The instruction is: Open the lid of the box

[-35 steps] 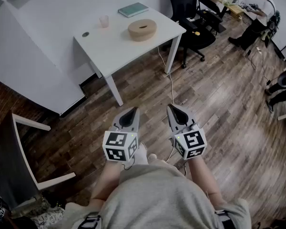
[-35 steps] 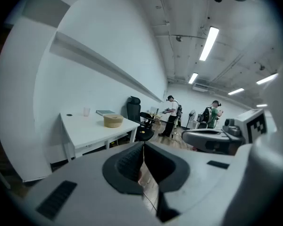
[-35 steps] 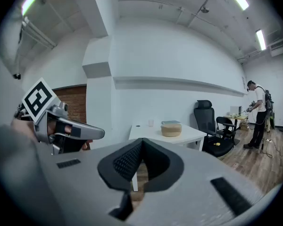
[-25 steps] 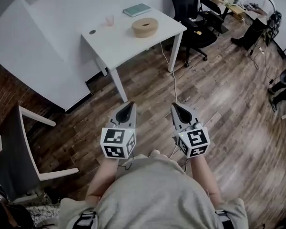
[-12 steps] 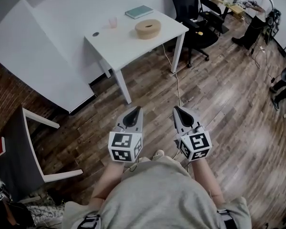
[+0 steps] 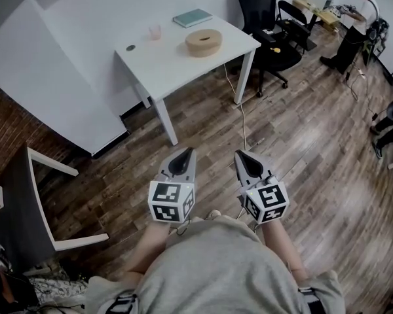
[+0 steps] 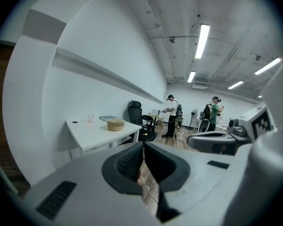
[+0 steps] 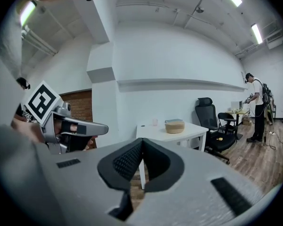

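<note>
**Jaws together on both sides, box far off**

The left gripper (image 6: 183, 154) and right gripper (image 6: 240, 156) are closed on nothing, held low by the person's waist. Over the last second little shifts, so the approach has barely begun. The round tan box (image 6: 204, 42), lid apparently on, sits on the white table (image 6: 158, 64) well ahead. No writing is legible, only the cubes' square markers.

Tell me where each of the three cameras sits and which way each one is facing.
Head view: on the person's head, looking steeply down at the floor; shows their torso, left gripper and right gripper, both shut, empty.
Left gripper view: rides the left gripper, looks along its jaws toward the white table; right gripper at right.
Right gripper view: rides the right gripper, faces that table; left gripper at left.
Shared: all three see the round box on the table.
</note>
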`<state>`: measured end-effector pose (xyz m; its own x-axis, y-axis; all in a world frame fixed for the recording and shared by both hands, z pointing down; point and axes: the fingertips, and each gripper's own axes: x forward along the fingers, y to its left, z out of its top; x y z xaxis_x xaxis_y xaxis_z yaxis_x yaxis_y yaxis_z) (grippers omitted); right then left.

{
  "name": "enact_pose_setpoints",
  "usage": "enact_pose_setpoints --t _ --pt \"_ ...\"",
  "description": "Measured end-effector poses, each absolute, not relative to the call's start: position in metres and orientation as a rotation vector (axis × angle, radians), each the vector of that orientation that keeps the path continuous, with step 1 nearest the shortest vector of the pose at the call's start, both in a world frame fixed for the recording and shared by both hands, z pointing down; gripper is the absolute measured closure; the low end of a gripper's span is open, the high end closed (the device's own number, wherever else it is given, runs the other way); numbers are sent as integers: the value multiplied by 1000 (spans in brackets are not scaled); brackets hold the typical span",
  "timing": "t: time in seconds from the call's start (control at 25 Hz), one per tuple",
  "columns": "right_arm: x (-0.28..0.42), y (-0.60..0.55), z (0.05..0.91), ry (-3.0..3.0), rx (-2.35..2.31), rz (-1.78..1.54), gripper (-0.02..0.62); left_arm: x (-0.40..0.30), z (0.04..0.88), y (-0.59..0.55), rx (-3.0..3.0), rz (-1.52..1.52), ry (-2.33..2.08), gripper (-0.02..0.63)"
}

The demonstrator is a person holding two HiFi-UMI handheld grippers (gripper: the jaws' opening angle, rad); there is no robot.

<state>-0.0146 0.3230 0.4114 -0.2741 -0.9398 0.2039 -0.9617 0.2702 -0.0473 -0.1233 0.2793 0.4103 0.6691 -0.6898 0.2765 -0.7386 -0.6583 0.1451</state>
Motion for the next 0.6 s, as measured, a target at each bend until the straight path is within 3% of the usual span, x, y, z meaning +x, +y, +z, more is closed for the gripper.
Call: enact_pose_setpoints --t 0.32,0.6 --pt "8 301 425 -2395 1775 270 583 -103 422 261 2627 289 -1161 589" --pt "20 292 432 -2393 1742 275 548 -94 429 252 2611 291 -1180 519"
